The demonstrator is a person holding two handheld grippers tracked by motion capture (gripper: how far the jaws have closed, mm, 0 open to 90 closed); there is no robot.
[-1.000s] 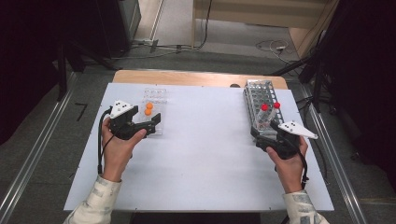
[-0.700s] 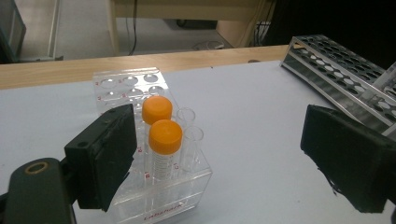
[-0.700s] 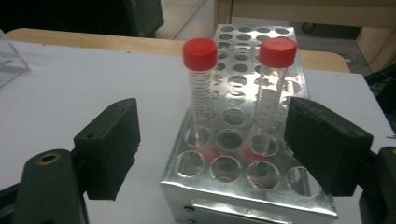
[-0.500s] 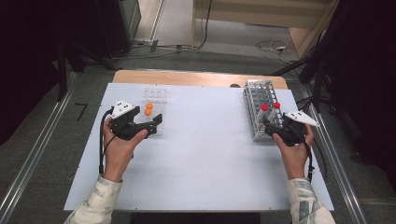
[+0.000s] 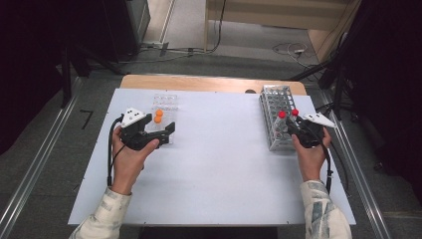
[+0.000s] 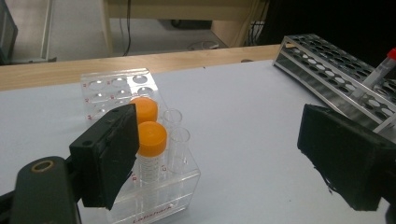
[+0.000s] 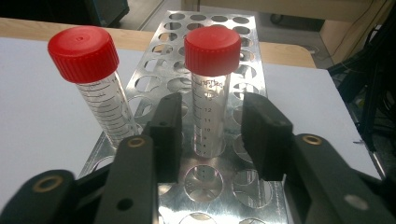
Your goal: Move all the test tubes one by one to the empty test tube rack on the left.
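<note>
Two red-capped tubes stand in the metal rack (image 5: 272,99) at the table's right. The right gripper (image 5: 290,127) reaches over the rack's near end. In the right gripper view its jaws flank one tube (image 7: 212,51), with a narrow gap on each side; they have just been closing. The other red-capped tube (image 7: 86,56) stands to their left. The left gripper (image 5: 166,133) hangs open beside the clear rack (image 5: 166,101). That rack holds two orange-capped tubes (image 6: 152,140), next to the left gripper's (image 6: 219,154) left pad.
Several holes of the metal rack (image 7: 210,21) are vacant, as are the far rows of the clear rack (image 6: 112,86). A wooden strip (image 5: 199,83) runs along the table's far edge. The white tabletop (image 5: 219,164) lies bare between the two hands.
The right hand has moved forward to the near end of the metal rack, and its jaws have narrowed around a red-capped tube. The left hand has stayed where it was.
</note>
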